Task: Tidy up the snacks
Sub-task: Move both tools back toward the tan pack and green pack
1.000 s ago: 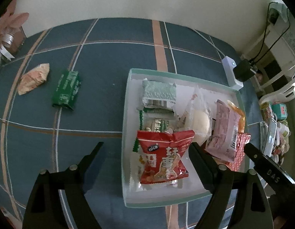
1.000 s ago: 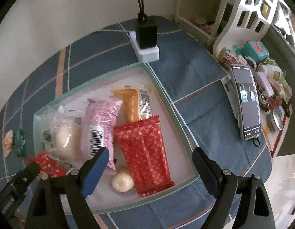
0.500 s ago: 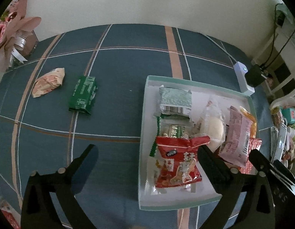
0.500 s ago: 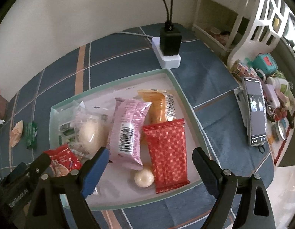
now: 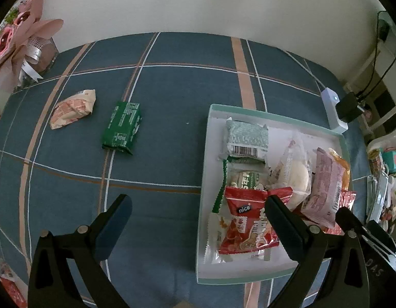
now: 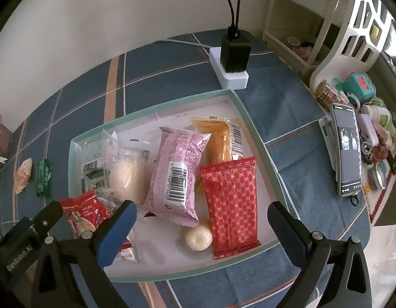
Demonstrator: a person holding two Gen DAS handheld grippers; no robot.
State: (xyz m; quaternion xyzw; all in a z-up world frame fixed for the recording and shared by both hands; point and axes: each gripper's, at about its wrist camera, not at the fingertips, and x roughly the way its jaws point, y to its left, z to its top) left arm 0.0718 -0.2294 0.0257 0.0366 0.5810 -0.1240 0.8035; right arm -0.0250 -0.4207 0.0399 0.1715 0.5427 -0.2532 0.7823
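A white tray with a green rim (image 5: 207,154) (image 6: 254,128) holds several snack packs: a red "nice" bag (image 5: 249,225), a pale green pack (image 5: 246,136), a pink pack (image 6: 177,172), a red patterned pack (image 6: 231,202), an orange pack (image 6: 218,138) and a round bun (image 6: 199,236). A dark green pack (image 5: 122,128) and an orange-white wrapped snack (image 5: 72,108) lie on the blue cloth left of the tray. My left gripper (image 5: 198,218) is open and empty above the tray's left edge. My right gripper (image 6: 201,227) is open and empty over the tray's near side.
A white power strip with a black charger (image 6: 234,61) lies behind the tray. A phone (image 6: 348,151) and small clutter (image 6: 372,118) sit at the right. A pink flower bouquet (image 5: 21,41) stands at the far left. A white wall runs along the back.
My left gripper has pulled back and left, so the loose green and orange-white snacks sit nearer the middle of its view. My right gripper has shifted slightly back; both stay open.
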